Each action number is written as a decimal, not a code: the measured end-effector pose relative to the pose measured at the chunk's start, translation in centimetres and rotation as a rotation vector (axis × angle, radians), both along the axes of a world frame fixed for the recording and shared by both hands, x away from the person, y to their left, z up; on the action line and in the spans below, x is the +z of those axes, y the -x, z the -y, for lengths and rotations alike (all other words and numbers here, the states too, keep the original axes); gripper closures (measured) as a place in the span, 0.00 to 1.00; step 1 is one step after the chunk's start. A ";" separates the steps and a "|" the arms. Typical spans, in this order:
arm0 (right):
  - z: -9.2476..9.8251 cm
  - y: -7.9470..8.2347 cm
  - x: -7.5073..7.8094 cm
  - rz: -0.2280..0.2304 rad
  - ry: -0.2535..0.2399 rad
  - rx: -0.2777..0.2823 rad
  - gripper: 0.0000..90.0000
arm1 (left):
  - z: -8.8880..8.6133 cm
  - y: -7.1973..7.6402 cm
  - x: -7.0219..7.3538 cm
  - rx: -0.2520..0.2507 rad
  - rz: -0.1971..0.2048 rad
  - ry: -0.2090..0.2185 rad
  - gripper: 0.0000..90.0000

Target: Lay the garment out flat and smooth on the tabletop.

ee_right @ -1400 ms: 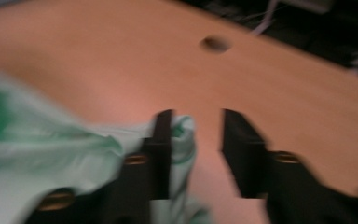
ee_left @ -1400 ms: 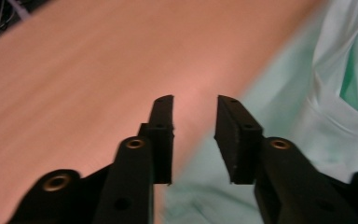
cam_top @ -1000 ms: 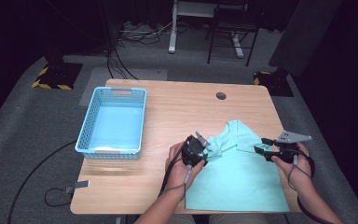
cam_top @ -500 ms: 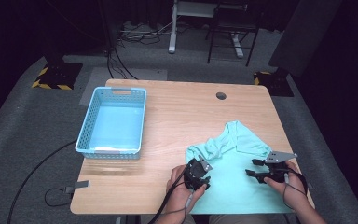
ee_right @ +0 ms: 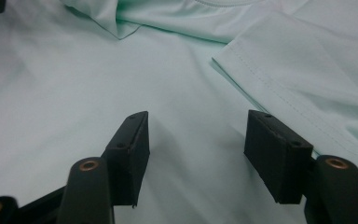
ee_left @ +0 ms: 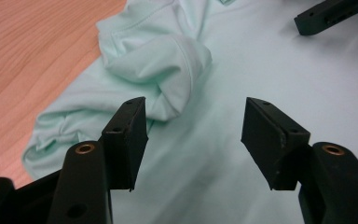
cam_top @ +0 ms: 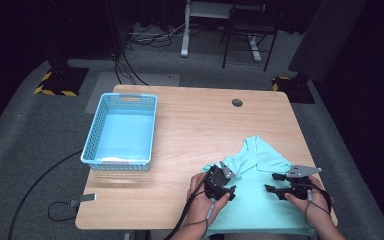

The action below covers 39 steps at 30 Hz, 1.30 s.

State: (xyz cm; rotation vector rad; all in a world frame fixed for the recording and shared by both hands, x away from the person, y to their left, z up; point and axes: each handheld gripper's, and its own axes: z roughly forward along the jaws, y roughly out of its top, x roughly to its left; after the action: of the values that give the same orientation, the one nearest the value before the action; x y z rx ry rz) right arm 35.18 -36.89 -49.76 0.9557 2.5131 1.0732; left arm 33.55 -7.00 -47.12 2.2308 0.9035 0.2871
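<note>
We see a mint-green T-shirt (cam_top: 260, 200) spread over the near right corner of the wooden surface (cam_top: 195, 130), its lower hem running off the near edge and out of the high view. The left tongs (cam_top: 226, 187) hang over the shirt's left side, the right tongs (cam_top: 275, 183) over its right side, both close to the near edge. To the far left stands a light blue basket (cam_top: 87, 152), well apart from the shirt, with a broad stretch of bare wood between them and beyond toward the far edge, where a round cable hole (cam_top: 237, 102) sits.

In the left gripper view the left tongs (ee_left: 193, 135) stand open with nothing between them, above flat cloth; just beyond lies a bunched sleeve (ee_left: 161, 65), and bare wood shows at the upper left. The other tongs' tip is cut off at the top right corner.

In the right gripper view the right tongs (ee_right: 196, 149) are likewise open and empty above smooth cloth, with a folded, stitched hem (ee_right: 279, 70) to their right. Whether either pair touches the cloth we cannot tell.
</note>
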 end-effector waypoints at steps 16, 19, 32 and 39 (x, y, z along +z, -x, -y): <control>0.0 -0.1 0.1 -0.010 -0.005 -0.014 0.48 | -3.9 -8.7 2.2 0.393 0.138 -0.060 0.83; 0.1 0.0 0.3 -0.008 -0.010 -0.011 0.48 | -4.5 -7.8 2.5 0.378 0.104 -0.026 0.63; -0.7 -0.8 0.0 -0.005 0.001 -0.001 0.45 | -2.3 -2.0 -1.7 0.125 -0.031 -0.105 0.51; -1.2 1.4 0.6 -0.066 0.035 -0.008 0.47 | -3.7 -0.1 -1.7 0.133 -0.036 -0.082 0.57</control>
State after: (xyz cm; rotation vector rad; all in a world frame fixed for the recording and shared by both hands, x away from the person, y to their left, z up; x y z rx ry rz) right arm 33.73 -35.74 -49.12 1.0062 2.5696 1.0073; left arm 33.66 -3.29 -48.82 2.2608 1.0792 0.3516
